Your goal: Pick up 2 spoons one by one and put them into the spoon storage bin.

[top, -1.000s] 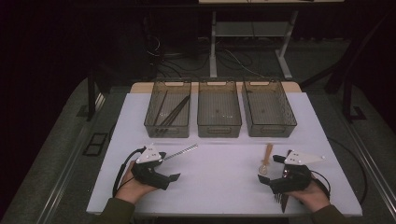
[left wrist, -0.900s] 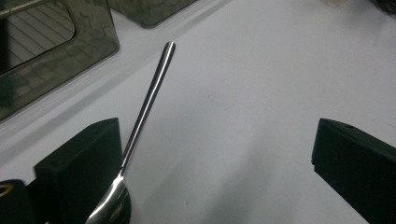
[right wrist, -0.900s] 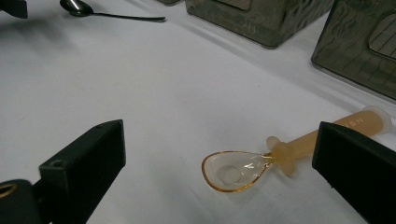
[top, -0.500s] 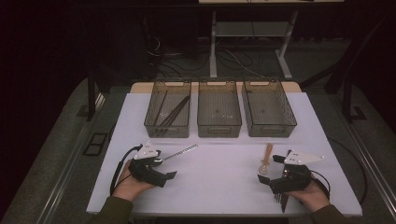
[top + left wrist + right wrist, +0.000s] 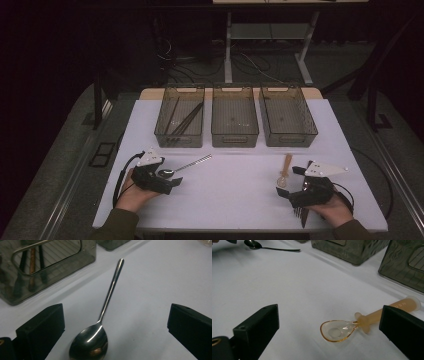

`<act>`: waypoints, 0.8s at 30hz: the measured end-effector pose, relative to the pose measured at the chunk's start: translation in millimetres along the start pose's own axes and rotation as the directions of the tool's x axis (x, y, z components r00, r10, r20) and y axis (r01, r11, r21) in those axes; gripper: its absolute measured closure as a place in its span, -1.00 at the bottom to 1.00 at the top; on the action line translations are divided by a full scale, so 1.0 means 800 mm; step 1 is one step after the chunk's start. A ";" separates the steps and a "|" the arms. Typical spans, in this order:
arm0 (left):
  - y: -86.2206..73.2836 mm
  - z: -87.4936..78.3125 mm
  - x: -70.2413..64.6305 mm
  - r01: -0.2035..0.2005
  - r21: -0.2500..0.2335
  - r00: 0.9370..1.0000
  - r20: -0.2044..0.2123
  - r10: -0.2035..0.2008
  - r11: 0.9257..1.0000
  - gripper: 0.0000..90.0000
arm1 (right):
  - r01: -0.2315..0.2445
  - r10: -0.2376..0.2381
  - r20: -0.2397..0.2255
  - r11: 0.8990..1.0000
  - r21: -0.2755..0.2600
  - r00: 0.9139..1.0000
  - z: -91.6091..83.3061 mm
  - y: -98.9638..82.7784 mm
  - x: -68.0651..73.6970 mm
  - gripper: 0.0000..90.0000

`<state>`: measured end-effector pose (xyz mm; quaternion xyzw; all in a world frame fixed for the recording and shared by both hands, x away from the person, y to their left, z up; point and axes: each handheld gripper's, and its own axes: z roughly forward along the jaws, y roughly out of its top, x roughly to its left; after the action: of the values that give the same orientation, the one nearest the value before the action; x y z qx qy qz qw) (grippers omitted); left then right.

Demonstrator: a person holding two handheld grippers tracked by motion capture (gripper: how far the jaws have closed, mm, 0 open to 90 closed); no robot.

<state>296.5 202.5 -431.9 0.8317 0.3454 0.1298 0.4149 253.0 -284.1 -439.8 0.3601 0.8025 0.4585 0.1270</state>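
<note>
Polished steel spoon (image 5: 93,338), translucent amber plastic spoon (image 5: 342,329), ribbed smoky bins (image 5: 235,131)

A white table (image 5: 235,200) with three bins along its far side. Near left, a hand-held left gripper (image 5: 172,181) beside a metal spoon (image 5: 185,166); near right, a right gripper (image 5: 287,192) beside an orange spoon (image 5: 285,170).

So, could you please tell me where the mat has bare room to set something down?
The widest free patch lies mid-mat, between the metal spoon at the left tool and the orange-handled clear spoon at the right tool. A narrow bare strip runs before the three bins. The near corners are crowded by hands; the left bin already holds chopsticks.
</note>
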 end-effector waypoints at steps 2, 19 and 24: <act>-0.001 -0.002 0.004 -0.004 0.010 1.000 -0.011 0.004 1.000 -0.97 | -0.002 0.002 0.001 1.000 0.001 1.000 0.000 0.000 0.000 -0.94; -0.009 -0.011 0.027 0.081 0.032 0.996 -0.030 -0.080 0.996 -0.19 | 0.006 -0.006 0.000 1.000 0.006 1.000 0.000 0.000 0.001 -0.94; -0.010 -0.011 0.029 0.094 0.041 0.995 -0.028 -0.093 0.995 0.06 | 0.004 -0.004 0.002 1.000 0.005 1.000 0.000 0.000 0.001 -0.95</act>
<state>305.1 226.9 -434.2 0.8215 0.3922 0.1137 0.3980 252.8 -283.6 -440.2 0.3593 0.8042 0.4560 0.1276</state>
